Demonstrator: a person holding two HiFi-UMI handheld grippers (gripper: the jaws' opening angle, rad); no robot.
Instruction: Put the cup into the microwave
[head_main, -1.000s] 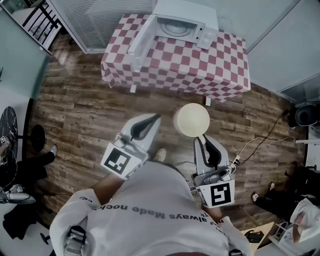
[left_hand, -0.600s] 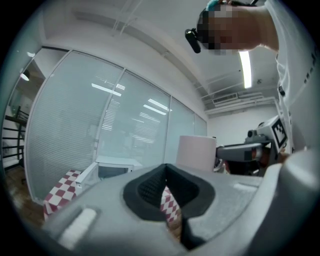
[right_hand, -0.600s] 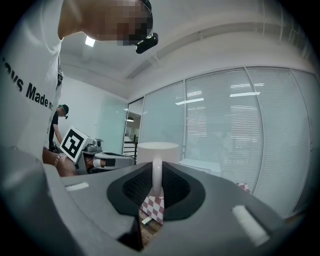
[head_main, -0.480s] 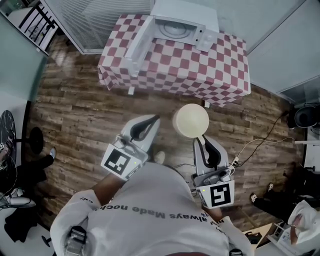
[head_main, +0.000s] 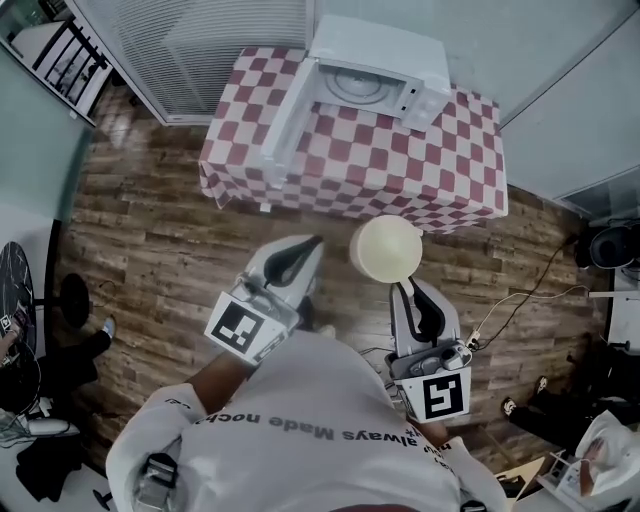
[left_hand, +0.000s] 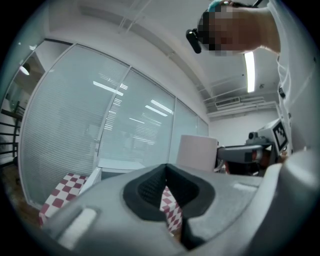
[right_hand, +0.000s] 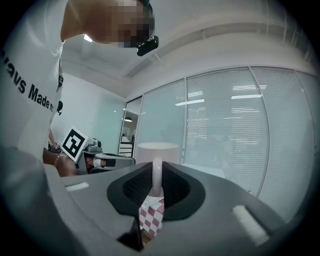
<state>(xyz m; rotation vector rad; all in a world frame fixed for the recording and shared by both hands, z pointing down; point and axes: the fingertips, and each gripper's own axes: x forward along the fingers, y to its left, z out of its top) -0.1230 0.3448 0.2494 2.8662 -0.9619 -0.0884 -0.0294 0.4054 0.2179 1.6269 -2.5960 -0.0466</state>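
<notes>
A pale cream cup (head_main: 385, 248) hangs above the wooden floor, short of the table, with my right gripper (head_main: 406, 286) shut on its handle. In the right gripper view the cup (right_hand: 157, 150) stands upright beyond the jaws, and its handle (right_hand: 157, 176) is pinched between the pads. The white microwave (head_main: 378, 68) sits at the back of the checkered table (head_main: 440, 150), its door (head_main: 289, 112) swung wide open to the left. My left gripper (head_main: 311, 241) is held beside the cup, to its left, shut with nothing in it. The left gripper view shows the cup (left_hand: 197, 151) to its right.
A red-and-white cloth drapes the table down to the wooden floor (head_main: 150, 230). Glass walls with blinds (head_main: 200, 40) stand behind it. A cable and power strip (head_main: 490, 305) lie on the floor at right, near a dark bin (head_main: 610, 230). A round black table (head_main: 15, 270) stands at far left.
The table and microwave have drawn a little nearer and shifted in view as the person steps forward. The cup stays in the right gripper, and the left gripper keeps its place beside it.
</notes>
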